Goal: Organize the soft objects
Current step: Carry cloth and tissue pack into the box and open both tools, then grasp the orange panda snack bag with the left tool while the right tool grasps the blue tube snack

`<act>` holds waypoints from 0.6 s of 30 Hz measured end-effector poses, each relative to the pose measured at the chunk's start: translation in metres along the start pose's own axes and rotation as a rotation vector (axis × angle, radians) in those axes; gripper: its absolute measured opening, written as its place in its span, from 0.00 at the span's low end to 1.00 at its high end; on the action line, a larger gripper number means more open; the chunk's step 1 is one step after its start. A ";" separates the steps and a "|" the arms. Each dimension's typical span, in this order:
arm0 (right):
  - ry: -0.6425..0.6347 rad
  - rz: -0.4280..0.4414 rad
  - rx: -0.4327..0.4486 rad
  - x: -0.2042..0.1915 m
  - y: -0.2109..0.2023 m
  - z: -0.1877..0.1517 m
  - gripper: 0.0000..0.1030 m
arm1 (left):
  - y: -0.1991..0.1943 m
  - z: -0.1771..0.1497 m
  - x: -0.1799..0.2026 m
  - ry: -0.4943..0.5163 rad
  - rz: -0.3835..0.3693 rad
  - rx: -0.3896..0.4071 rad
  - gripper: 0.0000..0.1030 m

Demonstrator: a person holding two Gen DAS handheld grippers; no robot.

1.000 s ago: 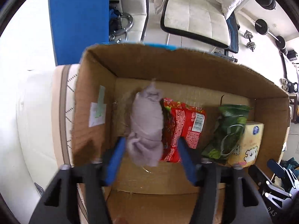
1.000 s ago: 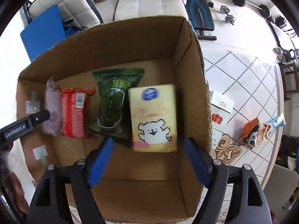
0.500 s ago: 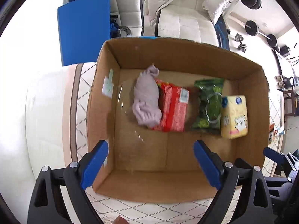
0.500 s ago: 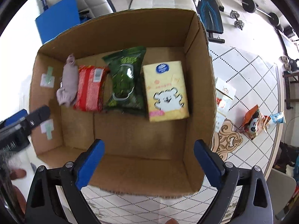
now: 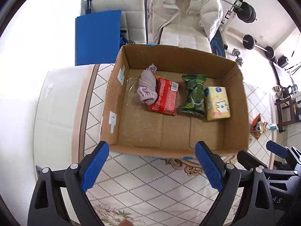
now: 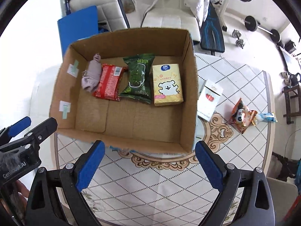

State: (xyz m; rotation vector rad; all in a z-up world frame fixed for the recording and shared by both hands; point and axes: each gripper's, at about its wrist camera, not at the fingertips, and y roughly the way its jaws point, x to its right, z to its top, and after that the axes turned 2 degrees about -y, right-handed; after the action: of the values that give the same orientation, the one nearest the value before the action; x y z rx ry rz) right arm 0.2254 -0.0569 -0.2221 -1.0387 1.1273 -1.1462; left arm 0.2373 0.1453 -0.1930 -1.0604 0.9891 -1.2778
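Observation:
An open cardboard box point(image 5: 111, 98) point(image 6: 190, 75) stands on the patterned table. In a row inside lie a rolled lilac sock point(image 5: 147, 87) point(image 6: 91, 75), a red snack packet point(image 5: 165, 97) point(image 6: 109, 82), a green wipes pack point(image 5: 194, 94) point(image 6: 138, 78) and a yellow tissue pack point(image 5: 217, 103) point(image 6: 167, 84). My left gripper point(image 5: 152, 164) hangs open and empty above the box's near wall. My right gripper point(image 6: 149, 164) is likewise open and empty over the near edge. The left gripper point(image 6: 20, 130) also shows at the left edge of the right wrist view.
To the right of the box on the table lie a white carton with a red heart point(image 6: 209, 99), an orange snack bag point(image 6: 242, 114) point(image 5: 258, 124) and a small blue-white packet point(image 6: 268, 117). White chairs point(image 5: 178, 17), a blue board point(image 5: 97, 37) and weights point(image 6: 263, 28) stand beyond the table.
The left jaws opened and let go of the lilac sock, which now lies in the box. Both grippers rose and drew back toward the box's near edge; the right jaws widened.

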 end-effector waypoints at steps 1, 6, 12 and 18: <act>-0.007 -0.003 0.009 -0.001 -0.005 -0.003 0.96 | -0.006 -0.003 0.001 0.001 0.001 0.010 0.91; -0.023 0.024 0.052 0.001 -0.031 -0.015 0.96 | -0.033 -0.013 0.007 0.001 0.018 0.057 0.91; -0.016 0.081 0.076 0.019 -0.050 -0.025 0.96 | -0.058 -0.014 0.030 0.009 0.025 0.102 0.91; 0.121 0.142 0.063 0.100 -0.058 -0.030 0.96 | -0.066 0.002 0.103 0.126 0.024 0.109 0.91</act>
State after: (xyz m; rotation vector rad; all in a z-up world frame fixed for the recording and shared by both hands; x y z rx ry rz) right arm 0.1940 -0.1645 -0.1816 -0.8367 1.2318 -1.1356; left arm 0.2291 0.0420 -0.1276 -0.8908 1.0110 -1.3766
